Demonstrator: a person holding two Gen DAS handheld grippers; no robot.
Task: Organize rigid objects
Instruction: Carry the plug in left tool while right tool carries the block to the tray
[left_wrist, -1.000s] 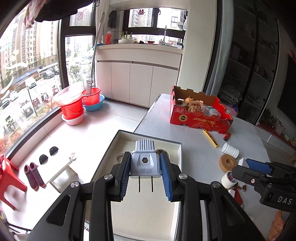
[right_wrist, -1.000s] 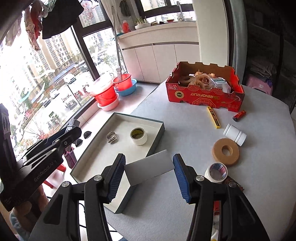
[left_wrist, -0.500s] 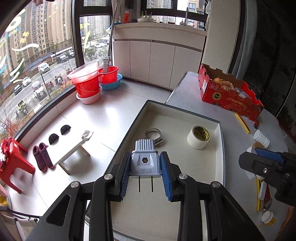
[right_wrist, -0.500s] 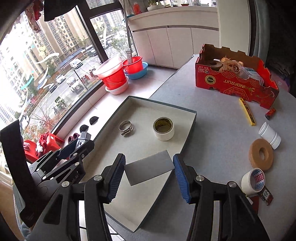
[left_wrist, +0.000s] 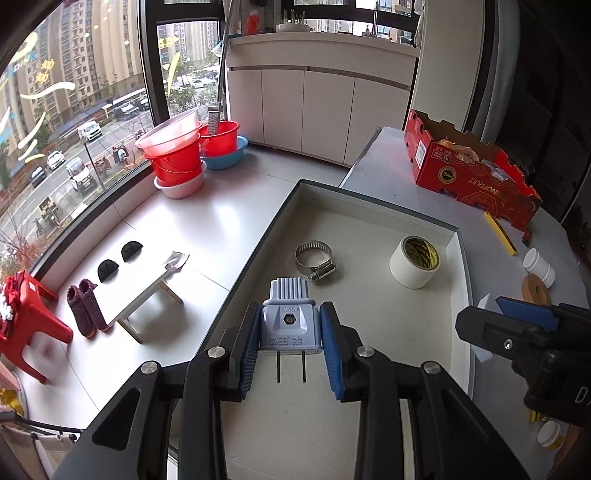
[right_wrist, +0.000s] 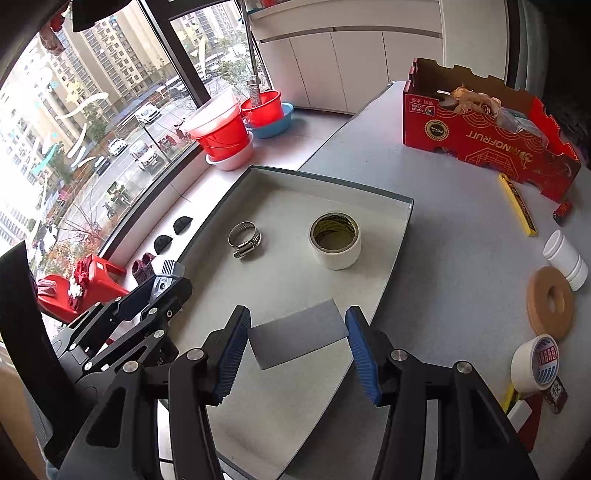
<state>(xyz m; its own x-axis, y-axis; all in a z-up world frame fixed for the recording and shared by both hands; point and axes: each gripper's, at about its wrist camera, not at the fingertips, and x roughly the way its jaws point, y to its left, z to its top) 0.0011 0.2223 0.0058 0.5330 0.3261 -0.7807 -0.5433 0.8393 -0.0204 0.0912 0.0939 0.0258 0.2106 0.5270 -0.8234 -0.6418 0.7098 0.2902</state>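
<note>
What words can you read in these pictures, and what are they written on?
"RINOFRUIT": side of the red cardboard box.
"Frutos Chile": box's end panel, small, uncertain.
Two Chinese characters: blue-grey plug in the left gripper; too small to be sure.
Print on the white tape roll and yellow stick: unreadable.

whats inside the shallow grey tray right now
A metal hose clamp and a white tape roll lie apart on the floor of the shallow grey tray. Its near end is partly covered by the gripper fingers and what they hold.
</note>
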